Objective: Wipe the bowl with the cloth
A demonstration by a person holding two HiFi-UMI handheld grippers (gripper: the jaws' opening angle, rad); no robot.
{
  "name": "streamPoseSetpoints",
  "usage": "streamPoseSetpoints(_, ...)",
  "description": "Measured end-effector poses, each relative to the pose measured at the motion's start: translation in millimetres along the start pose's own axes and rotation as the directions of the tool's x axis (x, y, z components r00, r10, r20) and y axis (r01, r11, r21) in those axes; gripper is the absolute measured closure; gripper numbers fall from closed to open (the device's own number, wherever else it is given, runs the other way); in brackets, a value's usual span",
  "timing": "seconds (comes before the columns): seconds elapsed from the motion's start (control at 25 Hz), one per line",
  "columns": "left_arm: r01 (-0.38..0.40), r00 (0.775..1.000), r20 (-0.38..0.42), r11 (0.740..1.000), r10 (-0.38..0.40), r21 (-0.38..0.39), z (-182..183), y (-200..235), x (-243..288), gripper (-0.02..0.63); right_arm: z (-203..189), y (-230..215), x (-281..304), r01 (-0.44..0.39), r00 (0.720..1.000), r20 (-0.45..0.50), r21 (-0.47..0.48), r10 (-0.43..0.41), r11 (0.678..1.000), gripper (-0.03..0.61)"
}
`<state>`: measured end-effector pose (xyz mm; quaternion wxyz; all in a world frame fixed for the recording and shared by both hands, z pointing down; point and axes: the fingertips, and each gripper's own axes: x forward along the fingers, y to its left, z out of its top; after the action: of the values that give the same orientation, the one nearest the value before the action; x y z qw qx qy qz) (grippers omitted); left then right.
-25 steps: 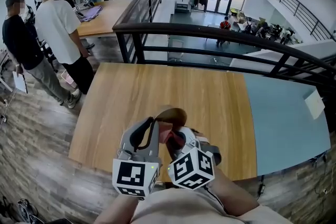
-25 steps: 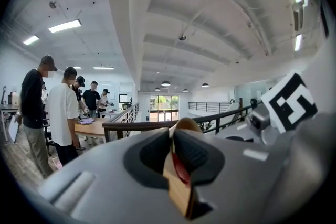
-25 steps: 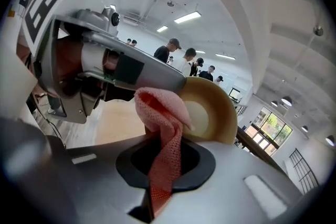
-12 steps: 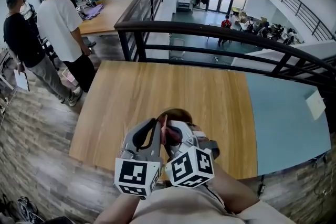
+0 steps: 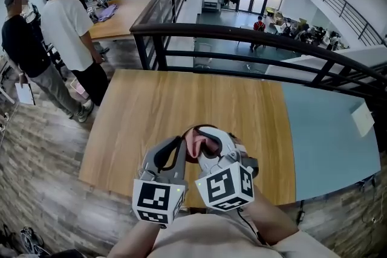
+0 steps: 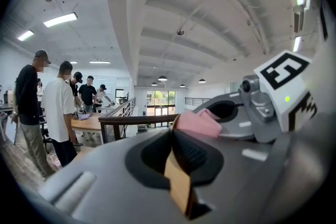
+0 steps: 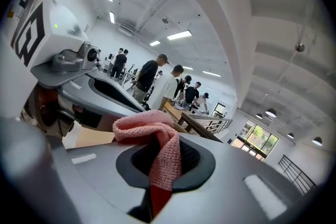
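Seen from the head camera, two hand-held grippers met low in the centre of the frame, above the near edge of a wooden table (image 5: pixel 181 99).

The left tongs (image 6: pixel 172 139) were clenched on the thin tan wall of the bowl (image 6: pixel 177 182). That wall ran edge-on between the pads at the bottom centre of the left gripper view. The tongs had just been closing, with the wall between them. Gripping the bowl by its wall probably served to steady it and leave its surface free for wiping. In the head view the bowl was almost wholly hidden behind the grippers. Whether it rested on the table or was lifted clear could not be told.

The right tongs (image 7: pixel 161 140) were clamped on the pink cloth (image 7: pixel 149 127). In the right gripper view a strip of it was pinched between the pads at the centre, and a bunched fold stood out past the tips. That wad was likely left standing out so that soft fabric, not the hard tips, would meet the bowl.

In the left gripper view the wad sat just right of centre, just beyond the left tongs' tips. Whether it touched the bowl could not be made out. The two grippers lay side by side, pointing nearly the same way, which suited bringing cloth to bowl.
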<state>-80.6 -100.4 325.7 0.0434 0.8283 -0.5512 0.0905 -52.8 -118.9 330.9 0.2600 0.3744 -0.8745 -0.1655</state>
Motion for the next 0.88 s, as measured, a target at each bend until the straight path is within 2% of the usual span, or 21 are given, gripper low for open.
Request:
streamPoseSetpoints(0.12, -0.009, 1.000, -0.017, 1.000, 0.009, 0.001, -5, 5, 2, 0.604, -11, -9, 0, 0.030, 0.999, -0.038, 0.007, -0.029, 1.000, 0.554)
streamPoseSetpoints(0.32, -0.027, 1.000, -0.009, 0.999, 0.027, -0.034, -5, 19, 5, 0.598, -39, -11, 5, 0.019, 0.993, -0.117, -0.001, -0.019, 1.000, 0.554)
streamPoseSetpoints(0.6, -0.036, 0.999, -0.016, 0.997, 0.035, -0.073, -14, 26, 6, 0.595, -68, 23, 9, -0.081, 0.977, -0.197, -0.024, 0.075, 0.996, 0.554)
streamPoseSetpoints(0.88, -0.052, 0.998, -0.029, 0.997, 0.050, -0.064, -18, 32, 8, 0.595, -60, 58, 20, -0.227, 0.954, -0.218, -0.068, 0.208, 0.971, 0.555)
